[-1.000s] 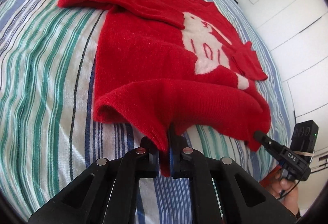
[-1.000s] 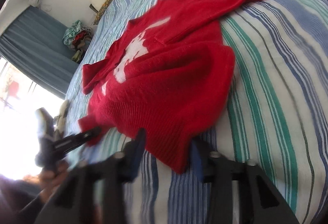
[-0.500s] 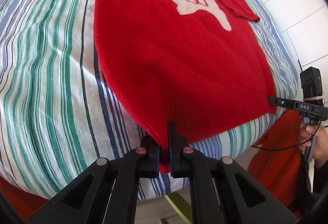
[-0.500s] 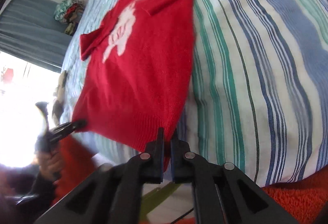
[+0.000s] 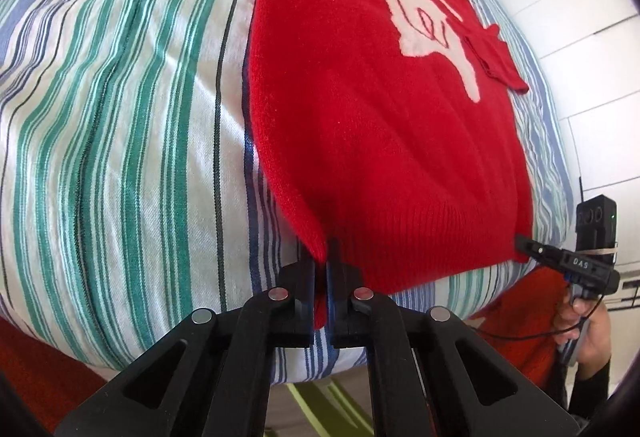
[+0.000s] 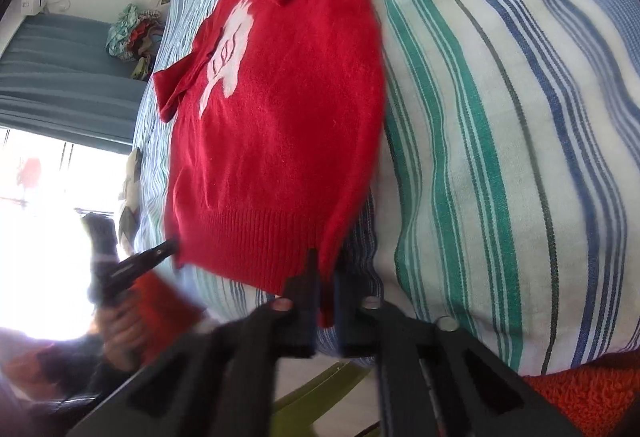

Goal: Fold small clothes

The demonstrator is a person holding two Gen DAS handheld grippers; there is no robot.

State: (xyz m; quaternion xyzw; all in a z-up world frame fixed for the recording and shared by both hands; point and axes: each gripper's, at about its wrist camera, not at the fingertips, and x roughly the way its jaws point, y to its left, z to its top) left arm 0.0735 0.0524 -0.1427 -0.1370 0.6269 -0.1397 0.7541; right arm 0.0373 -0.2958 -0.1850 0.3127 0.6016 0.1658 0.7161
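A small red knit sweater (image 5: 360, 109) with a white animal figure lies spread flat on the striped bed, its ribbed hem hanging over the near edge. It also shows in the right wrist view (image 6: 280, 125). My left gripper (image 5: 323, 265) is shut on the hem's left corner. My right gripper (image 6: 327, 269) is shut on the hem's right corner; it also shows at the right in the left wrist view (image 5: 520, 239). Both sleeves are folded in over the chest.
The bed has a striped blue, green and white cover (image 5: 120, 125). An orange-red rug (image 6: 592, 397) lies on the floor below the bed edge. A pile of clothes (image 6: 134, 33) sits at the far end by blue curtains. White cupboards (image 5: 580, 17) stand to the right.
Both grippers pulled the hem toward the near bed edge, and the bunched sweater is now stretched flat. The right gripper closed on the hem corner a second ago.
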